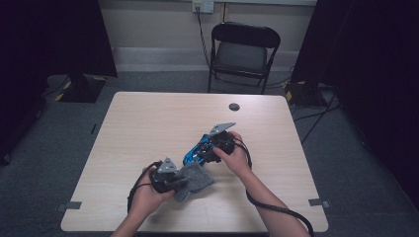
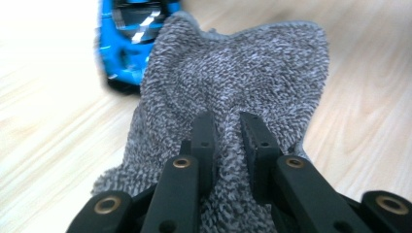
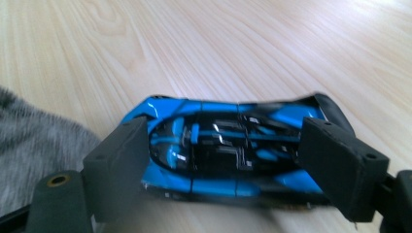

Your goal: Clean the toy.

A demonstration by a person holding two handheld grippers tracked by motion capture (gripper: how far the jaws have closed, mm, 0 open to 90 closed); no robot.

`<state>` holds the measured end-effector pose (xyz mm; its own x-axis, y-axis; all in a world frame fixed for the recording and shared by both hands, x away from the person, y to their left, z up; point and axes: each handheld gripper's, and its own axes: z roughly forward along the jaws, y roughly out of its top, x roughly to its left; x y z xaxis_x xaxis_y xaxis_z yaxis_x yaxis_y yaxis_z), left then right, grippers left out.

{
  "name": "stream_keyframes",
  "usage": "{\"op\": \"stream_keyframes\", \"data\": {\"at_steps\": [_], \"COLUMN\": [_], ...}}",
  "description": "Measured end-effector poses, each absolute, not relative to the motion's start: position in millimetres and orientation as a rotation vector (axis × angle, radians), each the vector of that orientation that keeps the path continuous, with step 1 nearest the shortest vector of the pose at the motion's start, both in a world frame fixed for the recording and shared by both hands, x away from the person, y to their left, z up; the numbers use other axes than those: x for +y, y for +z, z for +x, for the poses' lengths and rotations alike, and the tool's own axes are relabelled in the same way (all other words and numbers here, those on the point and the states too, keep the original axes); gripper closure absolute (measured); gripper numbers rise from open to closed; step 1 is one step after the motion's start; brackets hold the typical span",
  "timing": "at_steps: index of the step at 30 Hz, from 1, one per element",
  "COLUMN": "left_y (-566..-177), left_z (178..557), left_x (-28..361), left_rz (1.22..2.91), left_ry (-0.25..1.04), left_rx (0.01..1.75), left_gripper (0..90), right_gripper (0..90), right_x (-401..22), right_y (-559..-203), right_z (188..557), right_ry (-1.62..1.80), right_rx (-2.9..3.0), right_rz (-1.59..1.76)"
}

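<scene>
A grey terry cloth [image 2: 233, 63] lies on the wooden table [image 1: 163, 118] near its front edge. My left gripper [image 2: 228, 121] is shut on the cloth's near end, with fabric bunched between the narrow jaws. In the high view the left gripper [image 1: 179, 183] sits at the left edge of the cloth [image 1: 200, 178]. A blue and black toy car [image 3: 218, 184] rests lengthwise between the wide-set jaws of my right gripper [image 3: 224, 145]. The pads stand at its nose and tail, and I see no pressing. From above, the right gripper [image 1: 207, 150] is over the car [image 1: 192, 155].
The car [image 2: 124, 43] lies just beyond the cloth's far corner, and the cloth [image 3: 34, 141] reaches to the car's left. A black folding chair [image 1: 243, 52] stands behind the table. A dark round cap [image 1: 234, 106] is set into the tabletop at the back.
</scene>
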<state>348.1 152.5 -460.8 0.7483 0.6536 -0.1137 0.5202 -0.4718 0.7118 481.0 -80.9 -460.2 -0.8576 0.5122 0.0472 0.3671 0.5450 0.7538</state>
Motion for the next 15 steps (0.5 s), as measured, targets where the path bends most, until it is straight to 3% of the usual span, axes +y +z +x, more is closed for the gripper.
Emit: {"op": "stream_keyframes", "data": {"at_steps": [15], "left_y": [-467], "left_z": [358], "left_x": [197], "left_rz": [2.086], "left_ry": [0.309], "left_rx": [1.060], "left_gripper": [76.4], "right_gripper": [8.7], "right_x": [-72], "right_y": [-475], "right_z": [485], "right_ry": [1.047], "right_rx": [2.638], "right_rz": [0.683]}}
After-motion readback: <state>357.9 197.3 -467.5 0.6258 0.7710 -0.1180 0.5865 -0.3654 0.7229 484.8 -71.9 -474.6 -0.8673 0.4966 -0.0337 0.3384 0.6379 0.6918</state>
